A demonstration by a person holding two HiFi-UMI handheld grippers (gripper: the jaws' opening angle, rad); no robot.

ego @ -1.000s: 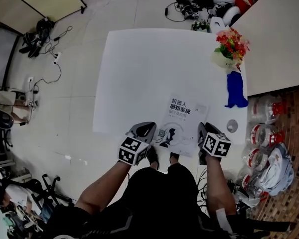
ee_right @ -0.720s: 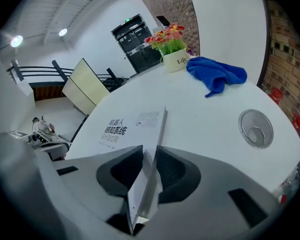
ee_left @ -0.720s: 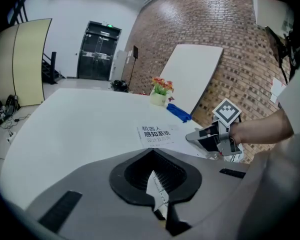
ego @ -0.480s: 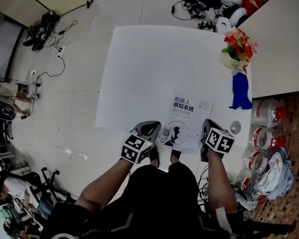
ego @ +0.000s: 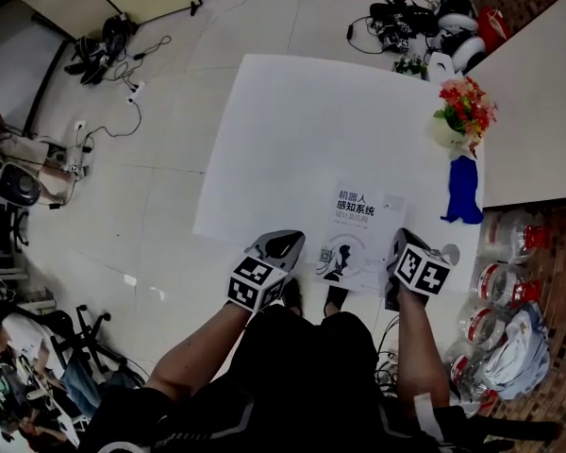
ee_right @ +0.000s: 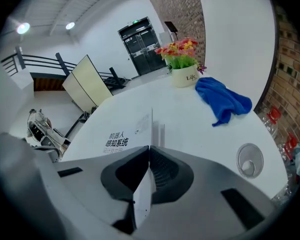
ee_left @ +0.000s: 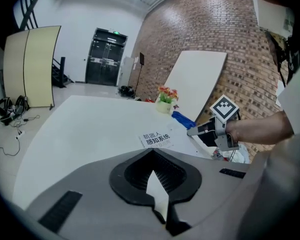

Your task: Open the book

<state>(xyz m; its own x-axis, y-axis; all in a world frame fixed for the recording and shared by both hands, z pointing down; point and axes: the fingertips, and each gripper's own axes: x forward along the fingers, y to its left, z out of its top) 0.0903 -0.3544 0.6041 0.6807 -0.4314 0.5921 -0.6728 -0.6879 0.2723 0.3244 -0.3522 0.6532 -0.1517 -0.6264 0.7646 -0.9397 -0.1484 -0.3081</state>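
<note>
The book (ego: 355, 238) lies shut on the white table (ego: 302, 130) near its front edge, with a white cover and dark title print. My right gripper (ego: 399, 249) is at the book's right edge. In the right gripper view its jaws (ee_right: 149, 148) have just been closing and now pinch the thin edge of the cover (ee_right: 151, 126), which stands up between them beside the title (ee_right: 117, 140). My left gripper (ego: 275, 245) hangs left of the book, over the table's front edge. Its jaws (ee_left: 152, 153) are shut and apart from the book (ee_left: 158, 139).
A pot of red flowers (ego: 464, 111) and a crumpled blue cloth (ego: 464, 192) sit at the table's right side. A small round silvery lid (ego: 450, 250) lies just right of the right gripper. Cables and gear litter the floor (ego: 104, 45) around the table.
The head view has shifted, so table and book sit further right and lower. Both grippers have stayed at the book's front corners, the right one still at its right edge.
</note>
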